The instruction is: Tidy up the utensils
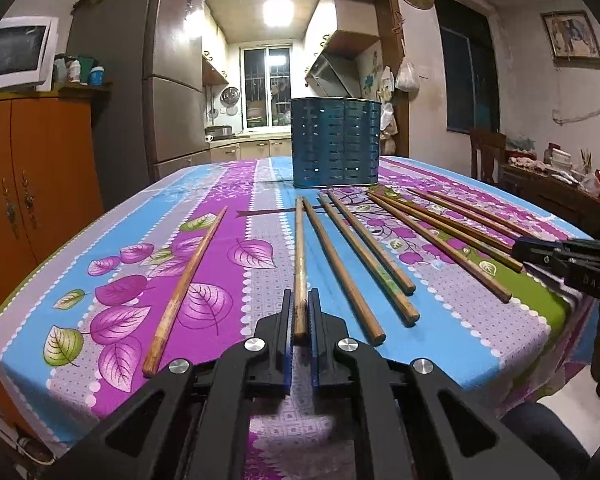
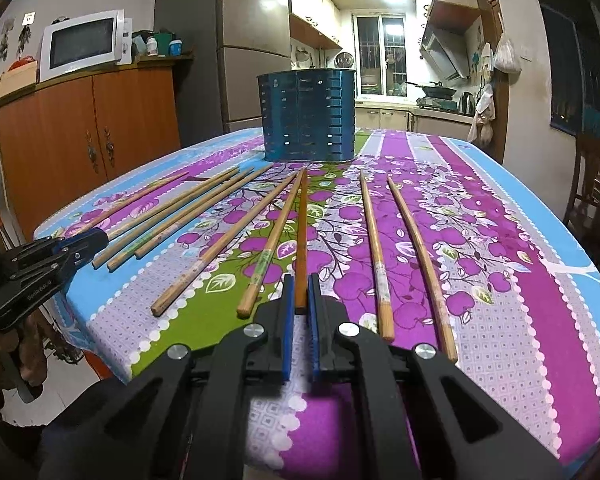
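Two low wrist views across the table (image 1: 100, 280), both facing the blue holder (image 1: 336, 142), shared mid-scene.

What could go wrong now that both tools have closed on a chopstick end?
1. Each tool grips only the near end: the left tool on a pale chopstick, the right tool on a reddish chopstick. The long free ends may droop or swing when lifted.
2. The reddish chopstick lies close beside its neighbour; lifting could drag or roll it.
3. The blue holder stands at the far side, so a swinging tip might hit its rim.
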`<state>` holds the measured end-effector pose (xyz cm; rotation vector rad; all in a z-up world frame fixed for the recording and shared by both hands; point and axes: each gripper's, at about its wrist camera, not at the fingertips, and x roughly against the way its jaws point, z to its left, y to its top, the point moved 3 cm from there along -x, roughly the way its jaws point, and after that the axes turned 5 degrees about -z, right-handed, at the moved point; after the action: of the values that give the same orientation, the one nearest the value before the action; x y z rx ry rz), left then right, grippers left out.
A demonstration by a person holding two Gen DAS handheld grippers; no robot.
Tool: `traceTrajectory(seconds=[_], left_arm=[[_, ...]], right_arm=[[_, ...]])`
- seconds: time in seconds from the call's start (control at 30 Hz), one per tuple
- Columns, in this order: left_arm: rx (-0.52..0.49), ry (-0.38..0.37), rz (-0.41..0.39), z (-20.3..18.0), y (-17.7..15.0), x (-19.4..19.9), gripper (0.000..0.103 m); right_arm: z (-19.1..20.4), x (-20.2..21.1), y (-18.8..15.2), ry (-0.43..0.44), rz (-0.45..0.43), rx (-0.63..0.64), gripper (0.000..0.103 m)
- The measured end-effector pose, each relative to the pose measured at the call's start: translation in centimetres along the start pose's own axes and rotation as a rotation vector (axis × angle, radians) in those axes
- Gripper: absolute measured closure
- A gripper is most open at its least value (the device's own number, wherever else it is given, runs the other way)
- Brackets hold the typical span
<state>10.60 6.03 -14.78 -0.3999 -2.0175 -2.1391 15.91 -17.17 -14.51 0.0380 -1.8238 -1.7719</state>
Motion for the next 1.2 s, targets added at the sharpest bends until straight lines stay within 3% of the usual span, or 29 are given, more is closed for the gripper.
traceTrajectory(seconds=[0.23,0.7,0.97,1.2], left_arm=[[0.013,0.01,-0.049,0.4,2.0,1.6,0.095],[-0.035,-0.067,-0.234,-0.2,14.5,6.1,0.095],[-0.07,-0.075,-0.254,-0.7,18.3,3.8,0.095],[-0.079,-0.097,-0.241,-0.8,22.3,0.5,0.095]], right_arm=[[0.1,1.9,1.2,-0.019,-0.066,-0.008,0.098],[0.7,6.5,11.1,-0.049,-0.24,0.123,0.098],[0.5,4.6,15.2,-0.022,-0.236,0.156,0.098],[0.4,2.9,20.9,0.036,-0.238,0.144,0.098]])
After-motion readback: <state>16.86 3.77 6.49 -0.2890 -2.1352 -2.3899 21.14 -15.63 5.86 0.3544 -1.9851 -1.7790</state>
